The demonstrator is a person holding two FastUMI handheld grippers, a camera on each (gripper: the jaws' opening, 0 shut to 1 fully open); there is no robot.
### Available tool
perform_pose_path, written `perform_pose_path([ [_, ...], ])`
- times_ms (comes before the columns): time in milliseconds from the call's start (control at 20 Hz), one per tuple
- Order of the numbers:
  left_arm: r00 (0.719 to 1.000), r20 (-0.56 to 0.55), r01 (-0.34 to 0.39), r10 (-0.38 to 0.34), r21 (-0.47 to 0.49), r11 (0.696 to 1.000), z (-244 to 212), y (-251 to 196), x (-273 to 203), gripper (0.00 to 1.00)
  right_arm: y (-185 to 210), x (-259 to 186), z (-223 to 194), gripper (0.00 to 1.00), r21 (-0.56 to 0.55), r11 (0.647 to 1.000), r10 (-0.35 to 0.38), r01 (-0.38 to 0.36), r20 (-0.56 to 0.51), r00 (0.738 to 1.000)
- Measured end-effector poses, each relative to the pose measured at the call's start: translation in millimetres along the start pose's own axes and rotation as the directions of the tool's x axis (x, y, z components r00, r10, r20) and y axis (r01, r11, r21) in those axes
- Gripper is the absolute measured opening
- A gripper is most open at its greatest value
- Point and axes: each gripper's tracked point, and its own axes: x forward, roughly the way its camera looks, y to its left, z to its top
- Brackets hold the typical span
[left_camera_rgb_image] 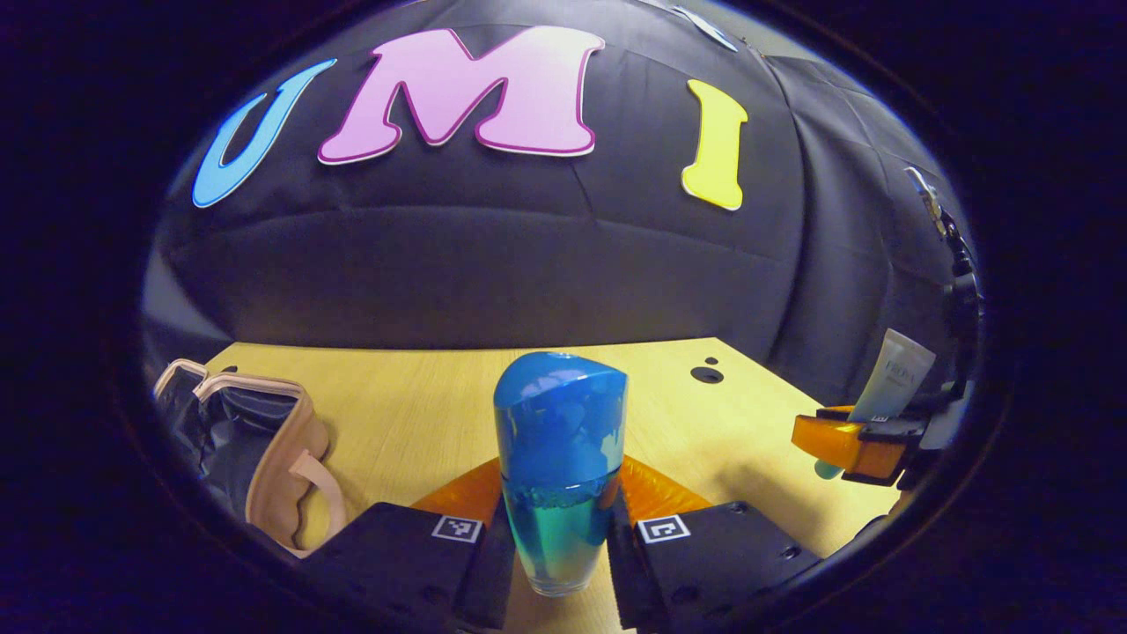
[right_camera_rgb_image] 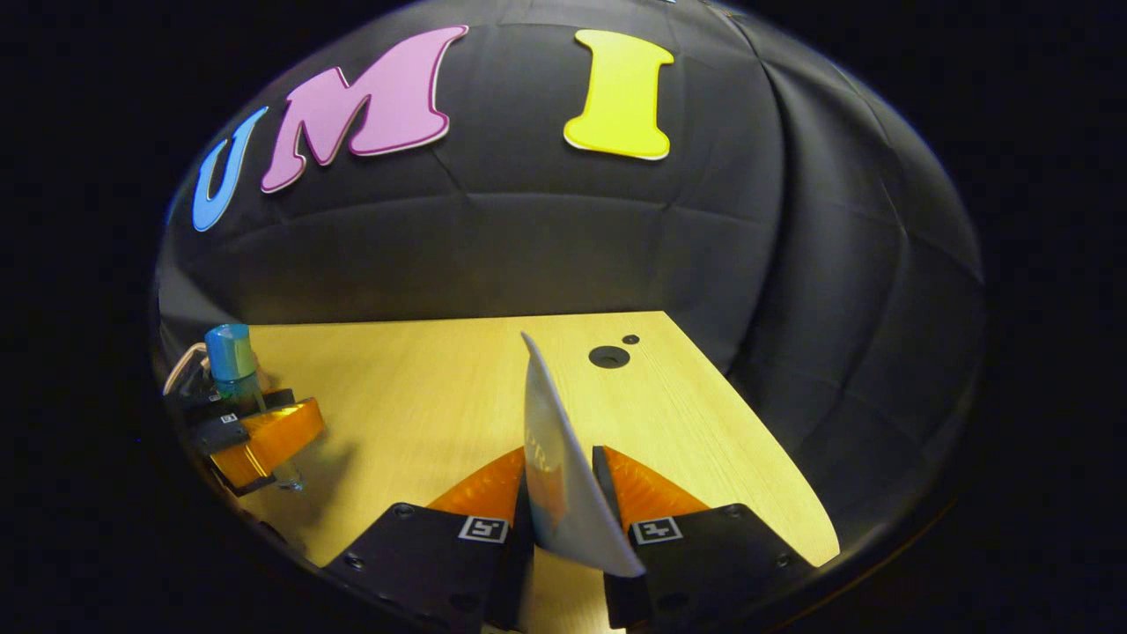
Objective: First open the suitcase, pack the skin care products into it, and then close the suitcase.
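In the left gripper view my left gripper (left_camera_rgb_image: pixel 556 537) is shut on a blue bottle (left_camera_rgb_image: pixel 559 458) with a rounded blue cap, held upright above the wooden table (left_camera_rgb_image: pixel 423 396). The open pink suitcase (left_camera_rgb_image: pixel 255 440) with dark lining lies at the left. At the far right, the right gripper (left_camera_rgb_image: pixel 858 440) holds a white tube (left_camera_rgb_image: pixel 894 379). In the right gripper view my right gripper (right_camera_rgb_image: pixel 563 519) is shut on the white tube (right_camera_rgb_image: pixel 555 458), seen edge-on and standing up. The left gripper (right_camera_rgb_image: pixel 255 431) with the blue bottle (right_camera_rgb_image: pixel 231 357) shows at the far left.
The table's far right corner has a round cable hole (right_camera_rgb_image: pixel 608 357) and a smaller hole beside it. The black cloth wall (left_camera_rgb_image: pixel 528 264) rises right behind the table's far edge. Bare table top stretches between the two grippers.
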Motion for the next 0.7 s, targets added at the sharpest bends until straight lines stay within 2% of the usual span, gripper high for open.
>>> perform_pose_path([
  [200,0.999,0.003,-0.047,0.047,-0.025,0.999,29.3,46.8,-52.1,0.49,39.4,-31.9,26.0,0.36,-0.044,0.997,0.065,-0.064,0.023,0.998],
  [250,0.997,0.006,-0.071,0.071,-0.031,0.997,35.8,65.4,-66.7,0.46,53.9,-41.0,32.3,0.36,-0.047,0.995,0.091,-0.089,0.027,0.995],
  [300,0.995,0.003,-0.099,0.099,-0.030,0.995,38.5,87.4,-81.0,0.49,68.9,-48.9,38.2,0.36,-0.047,0.992,0.115,-0.113,0.031,0.993],
  [350,0.991,-0.008,-0.135,0.134,-0.021,0.991,38.3,110.1,-95.2,0.53,86.1,-57.6,43.9,0.36,-0.051,0.989,0.143,-0.141,0.035,0.989],
  [400,0.985,-0.022,-0.169,0.168,-0.017,0.986,36.5,135.1,-111.4,0.49,102.9,-66.4,48.4,0.36,-0.062,0.984,0.169,-0.167,0.038,0.985],
  [550,0.963,-0.065,-0.265,0.263,-0.027,0.964,25.6,207.3,-145.8,0.49,155.6,-90.6,57.6,0.36,-0.079,0.966,0.249,-0.245,0.046,0.968],
  [700,0.938,-0.171,-0.303,0.302,0.018,0.953,-0.4,267.8,-168.1,0.49,204.7,-110.2,64.2,0.36,-0.070,0.945,0.323,-0.319,0.051,0.945],
])
